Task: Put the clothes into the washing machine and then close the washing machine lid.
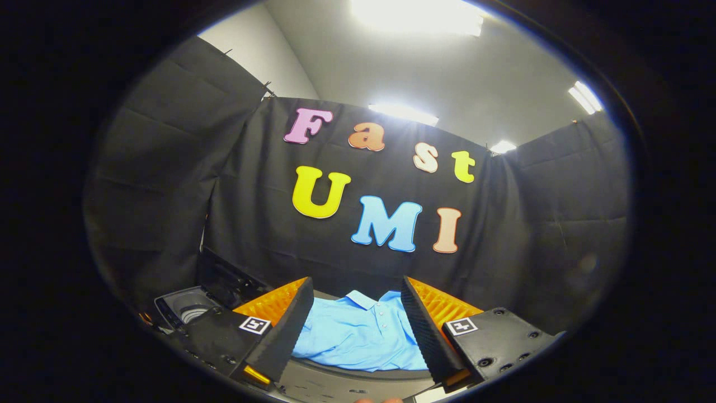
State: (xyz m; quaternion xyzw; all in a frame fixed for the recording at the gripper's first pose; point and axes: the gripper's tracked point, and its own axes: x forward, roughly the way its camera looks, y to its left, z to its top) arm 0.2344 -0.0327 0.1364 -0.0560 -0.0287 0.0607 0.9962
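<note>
A light blue polo shirt with a collar and buttons lies flat on the table, seen between and just beyond my two fingers. My gripper is open, its fingers spread wide to either side of the shirt, with nothing between them. Off past the left finger stands the small washing machine, its dark lid raised upright behind the drum opening.
A grey table surface shows under the shirt's near edge. Black cloth walls close the booth at the back and on both sides. A fingertip of the person's hand peeks in below the fingers.
</note>
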